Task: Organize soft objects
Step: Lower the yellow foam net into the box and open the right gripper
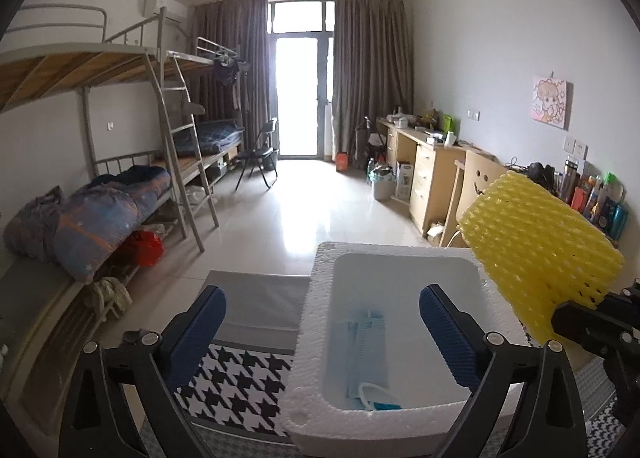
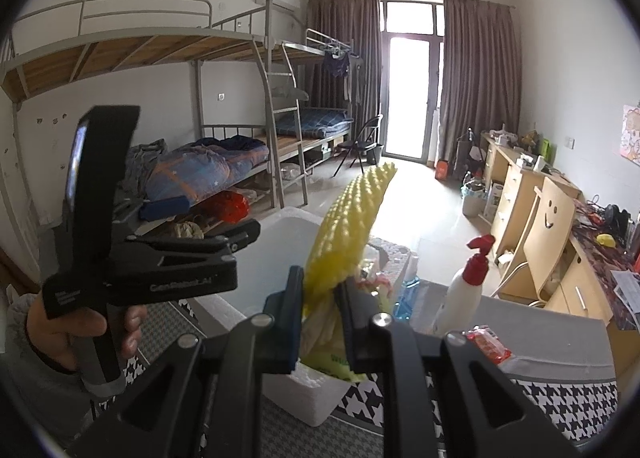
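A white foam box (image 1: 316,338) stands on a houndstooth-covered table (image 1: 236,390). A light blue face mask (image 1: 366,354) lies in it. My left gripper (image 1: 322,338) is open and empty, its blue pads straddling the box's left rim. My right gripper (image 2: 320,322) is shut on a yellow foam net sleeve (image 2: 352,221), held above the box (image 2: 288,234). In the left wrist view the sleeve (image 1: 540,250) hangs over the box's right rim. The left gripper's body (image 2: 160,266) shows in the right wrist view.
A white spray bottle with a red trigger (image 2: 464,290), a blue bottle (image 2: 406,298) and a red packet (image 2: 488,344) stand on the table to the right. Bunk beds (image 1: 120,193) line the left wall, desks (image 1: 428,165) the right.
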The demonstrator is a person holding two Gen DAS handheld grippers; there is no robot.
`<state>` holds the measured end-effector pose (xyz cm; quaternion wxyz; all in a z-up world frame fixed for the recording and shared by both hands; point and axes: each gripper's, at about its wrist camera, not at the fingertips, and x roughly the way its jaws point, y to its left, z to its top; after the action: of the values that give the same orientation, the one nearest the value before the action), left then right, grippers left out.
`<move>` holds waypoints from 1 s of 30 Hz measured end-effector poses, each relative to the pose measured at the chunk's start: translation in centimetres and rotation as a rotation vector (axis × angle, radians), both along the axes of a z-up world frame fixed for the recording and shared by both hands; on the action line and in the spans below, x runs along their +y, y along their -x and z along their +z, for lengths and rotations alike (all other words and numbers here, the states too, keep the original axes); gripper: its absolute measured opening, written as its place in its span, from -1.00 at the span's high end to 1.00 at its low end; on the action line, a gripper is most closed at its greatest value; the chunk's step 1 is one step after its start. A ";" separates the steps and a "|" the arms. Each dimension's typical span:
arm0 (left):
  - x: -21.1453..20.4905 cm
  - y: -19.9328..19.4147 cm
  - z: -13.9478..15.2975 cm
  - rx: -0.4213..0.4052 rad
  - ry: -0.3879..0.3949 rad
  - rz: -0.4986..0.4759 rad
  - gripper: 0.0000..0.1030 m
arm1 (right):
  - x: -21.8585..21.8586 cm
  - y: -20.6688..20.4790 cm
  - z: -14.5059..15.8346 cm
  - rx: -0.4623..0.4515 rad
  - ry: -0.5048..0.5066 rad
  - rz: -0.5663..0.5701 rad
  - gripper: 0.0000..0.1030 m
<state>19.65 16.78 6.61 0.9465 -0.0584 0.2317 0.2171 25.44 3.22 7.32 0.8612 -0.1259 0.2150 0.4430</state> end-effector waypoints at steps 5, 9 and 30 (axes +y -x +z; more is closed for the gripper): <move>0.6 0.7 0.0 -0.012 -0.007 0.037 -0.98 | 0.7 -0.4 -0.1 0.005 0.011 0.011 0.59; 1.0 0.9 -0.2 -0.010 -0.003 0.053 -0.98 | 1.2 -1.0 -0.3 0.014 0.020 0.020 0.59; 1.9 1.9 -1.2 0.018 -0.016 0.103 -0.98 | 3.2 -4.0 -1.8 0.059 0.076 0.033 -0.02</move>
<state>17.73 18.68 5.40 0.9324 -0.0608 0.2352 0.2676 29.47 6.43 5.49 0.8417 -0.1489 0.2548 0.4522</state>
